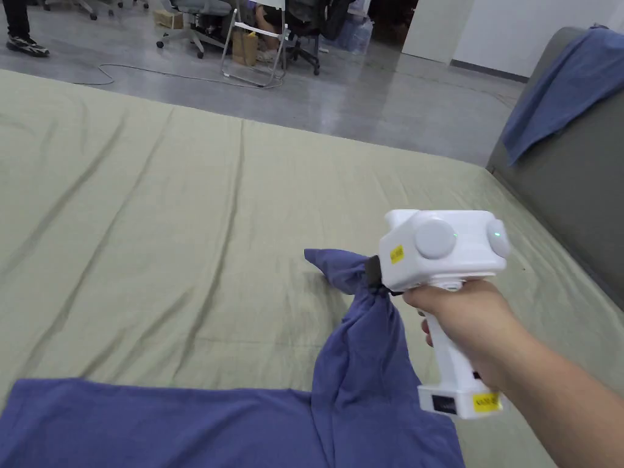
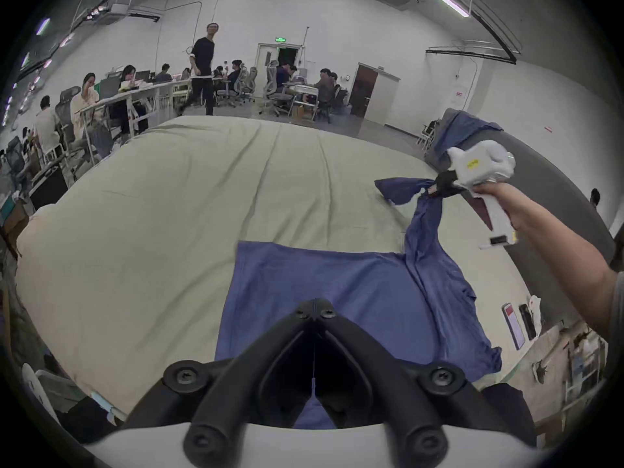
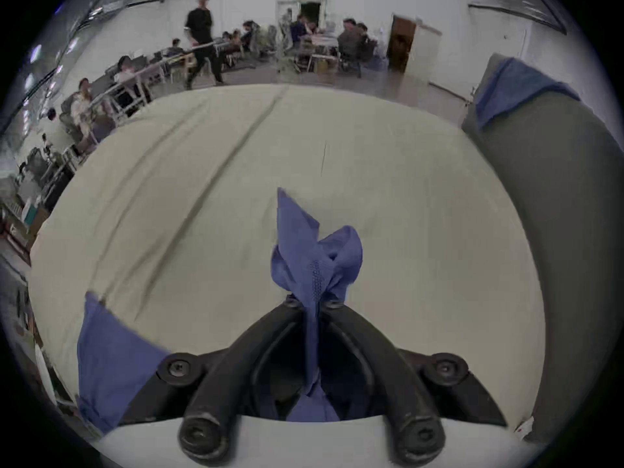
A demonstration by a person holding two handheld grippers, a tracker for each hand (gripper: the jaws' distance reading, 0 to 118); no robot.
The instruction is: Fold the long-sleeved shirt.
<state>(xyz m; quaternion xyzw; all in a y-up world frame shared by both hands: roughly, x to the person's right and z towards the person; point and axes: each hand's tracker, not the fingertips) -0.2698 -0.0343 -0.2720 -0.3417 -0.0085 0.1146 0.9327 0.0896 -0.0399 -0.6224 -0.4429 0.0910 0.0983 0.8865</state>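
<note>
Item: blue long-sleeved shirt (image 2: 354,293), body flat on the olive-sheeted bed (image 1: 183,244). My right hand-held gripper (image 3: 314,306) is clamped on the bunched sleeve (image 1: 359,317), lifted. My left hand-held gripper (image 2: 315,313) looks closed, apparently empty. Advice: carry the sleeve across the body, keep it taut, lay it flat.

Large open room — white walls (image 2: 337,19), glossy grey floor (image 1: 365,103). Desks (image 2: 141,93) and office chairs (image 1: 195,18) are seen at the back, with people seated. Ceiling strip lights (image 2: 452,4) are lit. A brown door (image 2: 363,90) stands ajar — a grey sofa (image 1: 573,183) is seen on the right.
</note>
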